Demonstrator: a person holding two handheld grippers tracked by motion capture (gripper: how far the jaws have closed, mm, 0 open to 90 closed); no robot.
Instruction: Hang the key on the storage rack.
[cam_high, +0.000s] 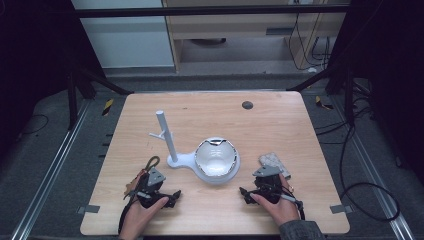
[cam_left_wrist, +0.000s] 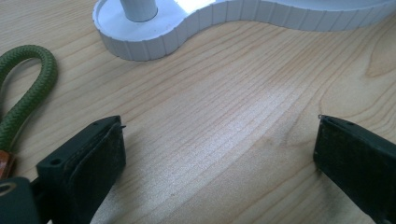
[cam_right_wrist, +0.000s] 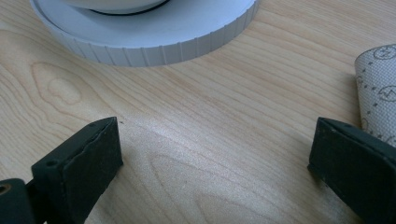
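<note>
Bowl (cam_high: 216, 157) sits on the round end of a white stand (cam_high: 186, 161), up ahead and between our two grippers, touched by neither. Our left gripper (cam_high: 161, 196) rests low on the table (cam_high: 280, 125) with its jaws spread wide and just bare wood between them (same story on the other side). In the left gripper view the stand's ribbed rim (cam_left_wrist: 140, 44) with the foot of its post (cam_left_wrist: 138, 8) is straight ahead, a little way off, and a green cord loop (cam_left_wrist: 28, 88) lies off to the left of the jaws.

Our right gripper (cam_high: 255, 192) is also gaping open, holding nothing. In its own view the stand's round base (cam_right_wrist: 154, 44) is ahead and to the left, bowl on top. A patterned cloth (cam_right_wrist: 378, 88) lies just beside the right-hand jaw; we can't tell if it's touching. From above, that cloth (cam_high: 272, 161) sits just beyond the right gripper, near the stand.
</note>
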